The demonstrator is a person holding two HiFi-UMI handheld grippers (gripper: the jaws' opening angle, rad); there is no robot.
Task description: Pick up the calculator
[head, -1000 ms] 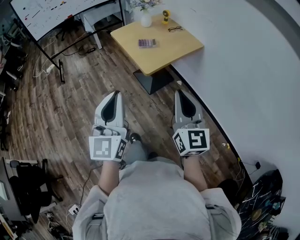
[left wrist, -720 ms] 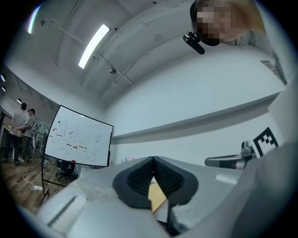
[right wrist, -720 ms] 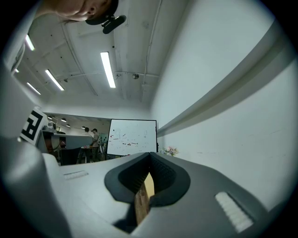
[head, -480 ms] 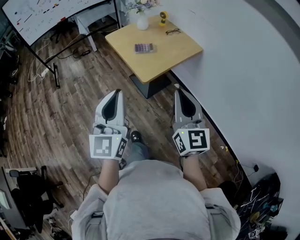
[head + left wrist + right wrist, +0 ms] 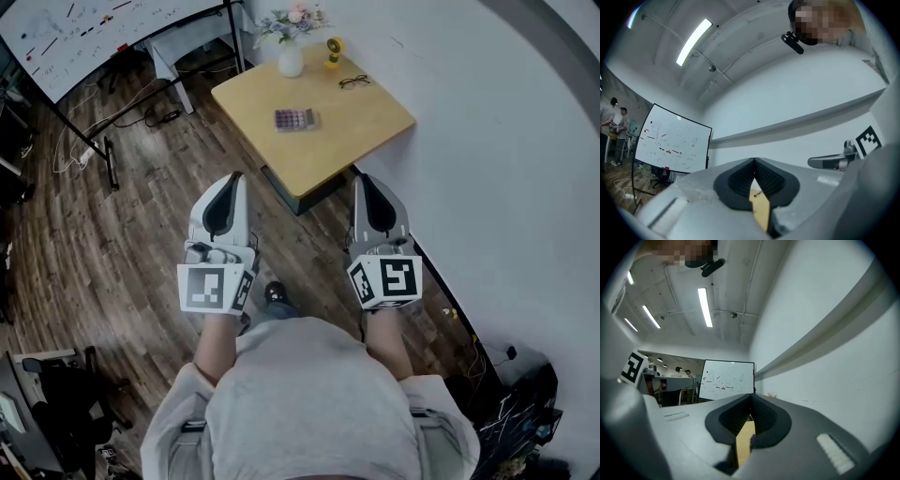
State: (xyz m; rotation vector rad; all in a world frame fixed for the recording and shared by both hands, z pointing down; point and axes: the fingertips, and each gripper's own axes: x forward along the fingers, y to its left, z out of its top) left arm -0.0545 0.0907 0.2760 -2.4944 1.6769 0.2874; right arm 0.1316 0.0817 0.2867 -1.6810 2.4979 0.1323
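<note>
The calculator [image 5: 293,119], small with purple keys, lies flat near the middle of a square wooden table [image 5: 375,122] in the head view. My left gripper [image 5: 235,176] is shut and empty, held over the floor short of the table's near corner. My right gripper [image 5: 364,178] is also shut and empty, close to the table's near right edge. In the left gripper view, the left gripper [image 5: 754,161] has its jaws closed, with a sliver of the table [image 5: 761,211] showing below them. The right gripper view shows the right gripper [image 5: 751,396] closed too, the table [image 5: 744,444] seen through the gap.
A white vase of flowers [image 5: 290,52], a small yellow object [image 5: 332,52] and a pair of glasses [image 5: 353,82] stand at the table's far side. A whiteboard on a black stand [image 5: 84,37] is at the far left. A curved white wall [image 5: 506,169] runs along the right.
Both grippers and the person have moved forward toward the table, which now sits closer to the jaw tips. The jaws stayed closed throughout.
</note>
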